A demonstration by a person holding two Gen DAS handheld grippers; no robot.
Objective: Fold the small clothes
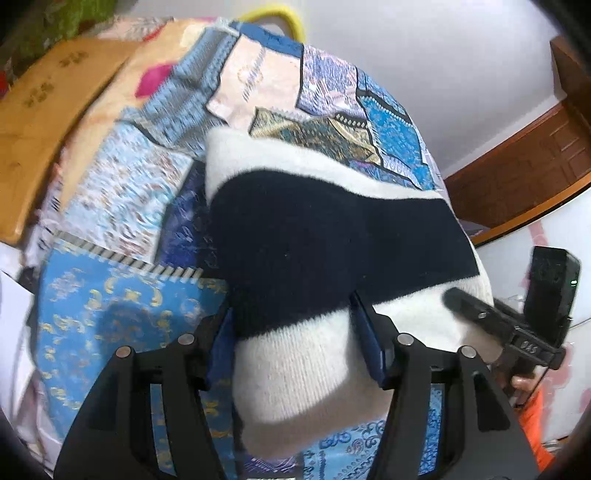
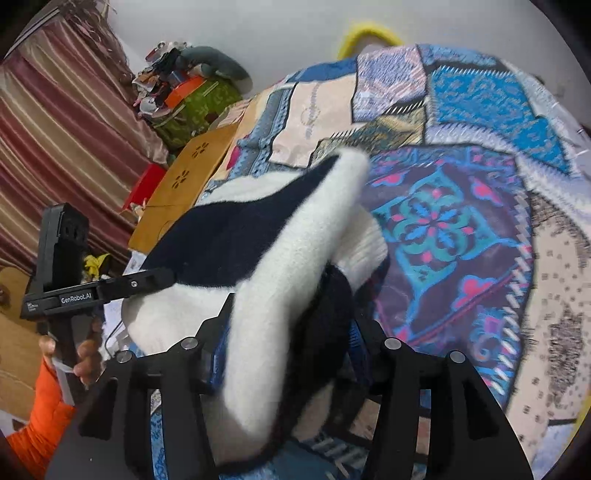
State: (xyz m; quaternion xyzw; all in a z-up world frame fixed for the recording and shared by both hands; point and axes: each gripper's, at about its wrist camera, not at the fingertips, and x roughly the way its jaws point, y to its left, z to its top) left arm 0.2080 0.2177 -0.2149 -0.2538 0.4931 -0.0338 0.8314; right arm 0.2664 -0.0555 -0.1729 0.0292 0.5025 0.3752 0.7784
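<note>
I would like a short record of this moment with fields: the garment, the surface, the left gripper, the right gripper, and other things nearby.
garment: black and white knit sweater, partly bunched, lying on the quilt
surface: patchwork quilt, blue patterns
left gripper: fingers on both sides of the sweater's near white band, gripping it
right gripper: shut on a raised fold of the sweater
nearby: wooden board at the quilt's left edge; striped curtain; yellow hoop behind the quilt
</note>
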